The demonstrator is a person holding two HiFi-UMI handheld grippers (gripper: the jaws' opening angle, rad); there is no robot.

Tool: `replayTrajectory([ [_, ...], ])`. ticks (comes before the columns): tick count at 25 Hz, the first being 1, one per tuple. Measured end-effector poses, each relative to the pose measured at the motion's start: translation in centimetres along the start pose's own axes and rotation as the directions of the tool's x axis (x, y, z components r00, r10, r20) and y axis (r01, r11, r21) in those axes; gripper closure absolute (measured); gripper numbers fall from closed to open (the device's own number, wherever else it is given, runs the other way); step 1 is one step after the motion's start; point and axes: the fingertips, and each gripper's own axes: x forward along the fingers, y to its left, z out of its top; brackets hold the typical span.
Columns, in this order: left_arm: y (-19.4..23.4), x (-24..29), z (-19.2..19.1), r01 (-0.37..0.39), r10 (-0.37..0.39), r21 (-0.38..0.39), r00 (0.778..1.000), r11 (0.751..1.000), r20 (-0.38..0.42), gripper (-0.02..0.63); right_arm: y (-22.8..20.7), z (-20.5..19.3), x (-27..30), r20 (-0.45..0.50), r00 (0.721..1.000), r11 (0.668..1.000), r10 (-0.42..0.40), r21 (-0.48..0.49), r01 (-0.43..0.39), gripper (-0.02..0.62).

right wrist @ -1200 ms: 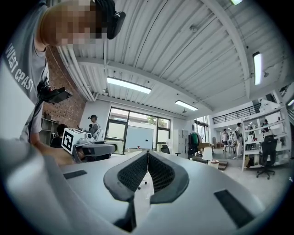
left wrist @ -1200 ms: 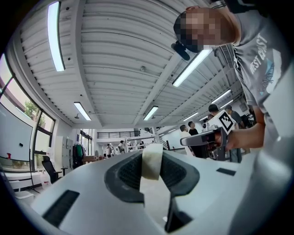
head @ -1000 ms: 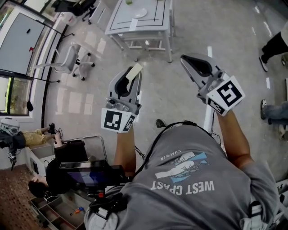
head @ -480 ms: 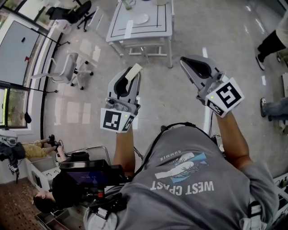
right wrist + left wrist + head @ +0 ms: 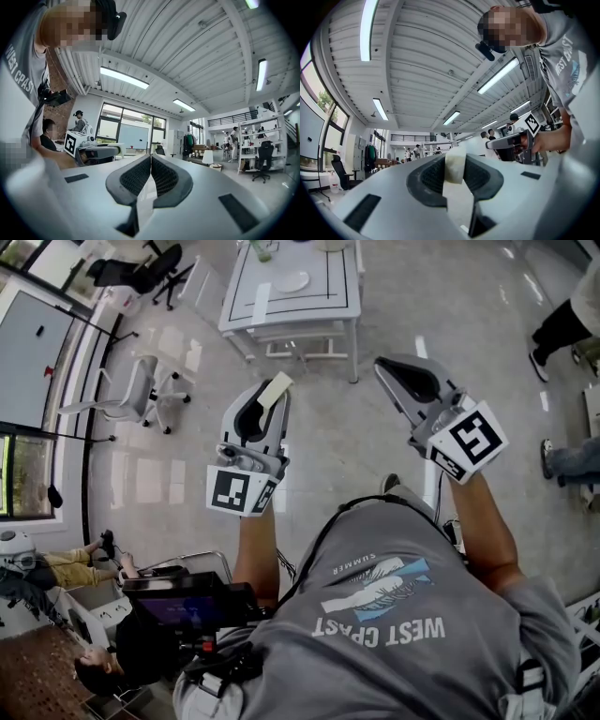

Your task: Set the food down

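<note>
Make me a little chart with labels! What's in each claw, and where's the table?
left claw: shut on a pale food strip
right claw: shut, nothing between its jaws
white table: ahead, across bare floor
on the table: a white plate
food: held in the air, not yet set down

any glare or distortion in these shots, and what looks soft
Head view: window glare on the floor beside the chair. Left gripper view: fisheye curves the ceiling lights, corners black, left tongs soft up close. Right gripper view: same black rim, bright windows.
</note>
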Motion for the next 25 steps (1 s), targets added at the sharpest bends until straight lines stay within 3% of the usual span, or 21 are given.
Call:
replayTrajectory([
  [25,0.9,14.8,-3.1,-0.104,0.106,0.040,0.993,0.994,-0.053,0.517,-16.7,-2.3,2.9,0.012,0.994,0.993,0.110,0.044,-0.111,0.589],
])
